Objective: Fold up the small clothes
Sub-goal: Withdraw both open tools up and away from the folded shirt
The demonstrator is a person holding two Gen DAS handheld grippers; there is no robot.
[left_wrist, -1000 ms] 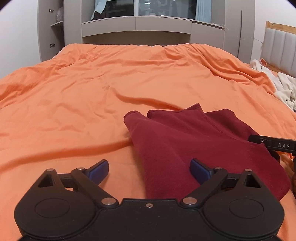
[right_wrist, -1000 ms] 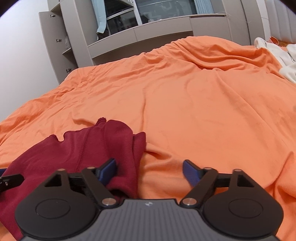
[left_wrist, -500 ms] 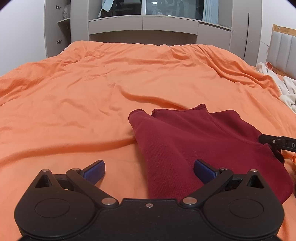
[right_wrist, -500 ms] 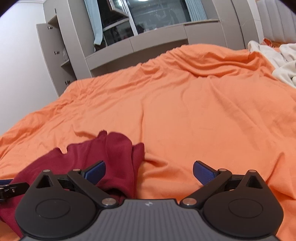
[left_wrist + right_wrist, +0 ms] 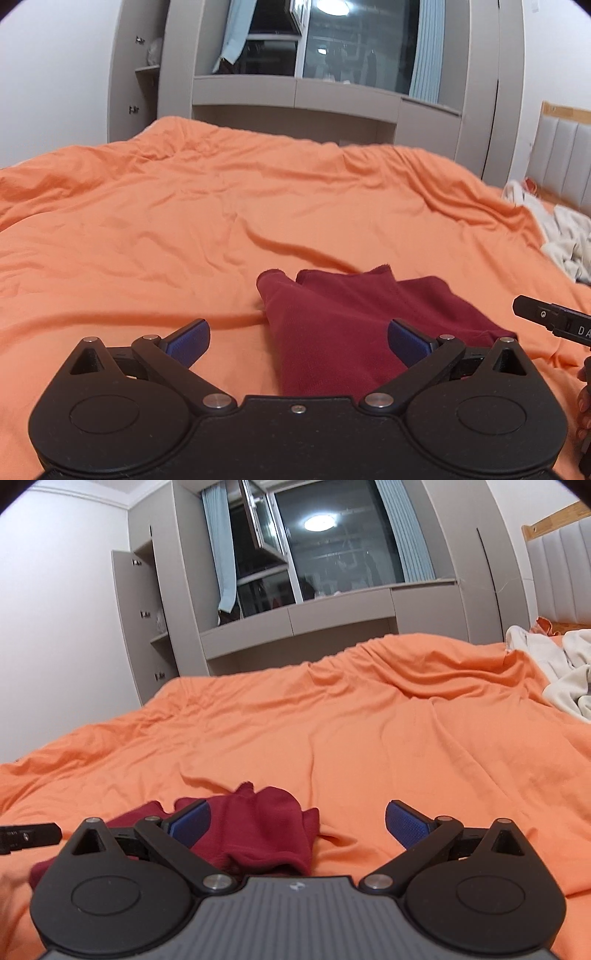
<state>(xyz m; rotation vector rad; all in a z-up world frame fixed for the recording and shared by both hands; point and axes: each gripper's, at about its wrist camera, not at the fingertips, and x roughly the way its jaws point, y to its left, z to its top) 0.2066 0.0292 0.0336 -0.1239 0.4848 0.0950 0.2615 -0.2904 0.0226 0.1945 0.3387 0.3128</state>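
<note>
1. Centrally, orange duvet (image 5: pixel 184 221): its wrinkles could skew the fold.
2. Maroon garment (image 5: pixel 351 325), folded, lies on the duvet; loose layers may slip apart.
3. Left hand-held gripper (image 5: pixel 297 341) and right hand-held gripper (image 5: pixel 297 821): both wide, empty.

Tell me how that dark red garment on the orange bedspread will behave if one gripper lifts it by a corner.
The dark red garment will probably droop: it lies in soft, rounded folds. It looks like thin knit, so likely light. The layers would probably slide apart, since nothing pins them; both the left gripper and the right gripper stand open, clear of it.
</note>
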